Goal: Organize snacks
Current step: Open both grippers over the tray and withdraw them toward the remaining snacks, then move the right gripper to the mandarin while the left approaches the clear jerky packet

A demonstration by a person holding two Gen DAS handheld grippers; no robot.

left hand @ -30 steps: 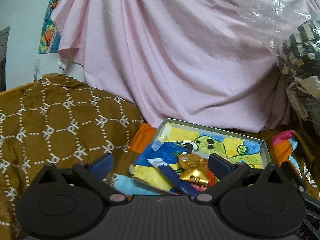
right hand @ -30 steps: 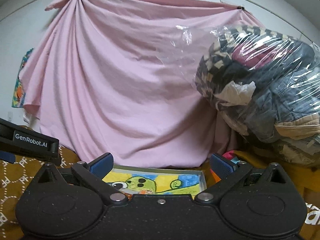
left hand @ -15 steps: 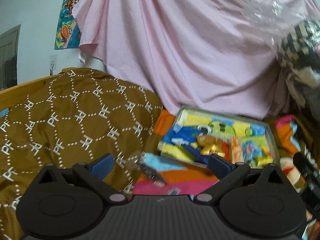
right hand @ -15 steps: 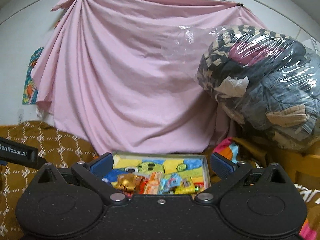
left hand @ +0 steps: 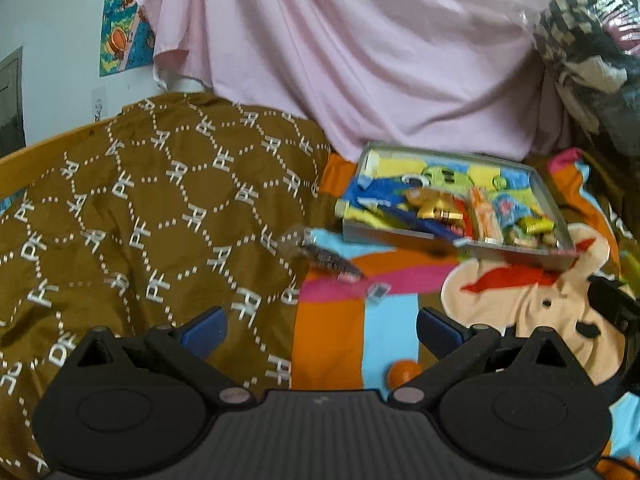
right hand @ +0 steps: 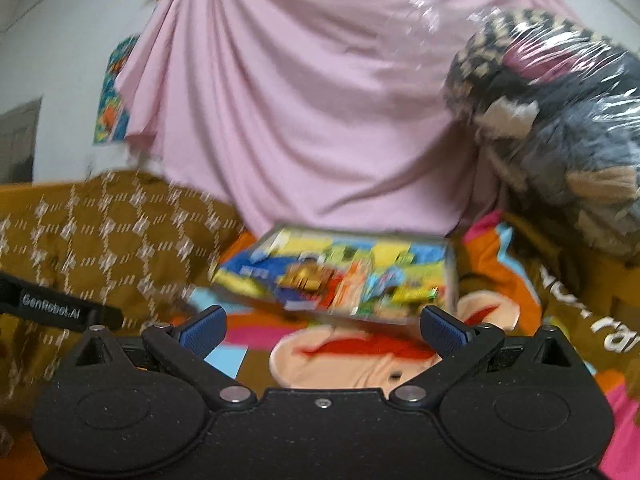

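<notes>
A shallow grey tray (left hand: 400, 237) with a bright cartoon lining lies on the bed and holds several wrapped snacks, among them a gold one (left hand: 434, 207) and an orange one (left hand: 482, 216). Loose on the blanket in front of it lie a dark wrapped bar (left hand: 330, 258), a small packet (left hand: 378, 291) and an orange ball (left hand: 404, 373). My left gripper (left hand: 320, 330) is open and empty, well short of the tray. In the blurred right wrist view, the tray (right hand: 451, 276) shows ahead of my right gripper (right hand: 322, 330), which is open and empty.
A brown patterned quilt (left hand: 140, 220) covers the left of the bed; a colourful cartoon blanket (left hand: 520, 300) lies under the tray. Behind hangs a pink sheet (left hand: 360, 60). A plastic-wrapped clothes bundle (right hand: 560, 120) rises at the right. The left gripper's body (right hand: 60, 306) shows at the left.
Both grippers have pulled back and tipped downward, so the tray looks farther off and more of the blanket and loose snacks show. Both stay open.
</notes>
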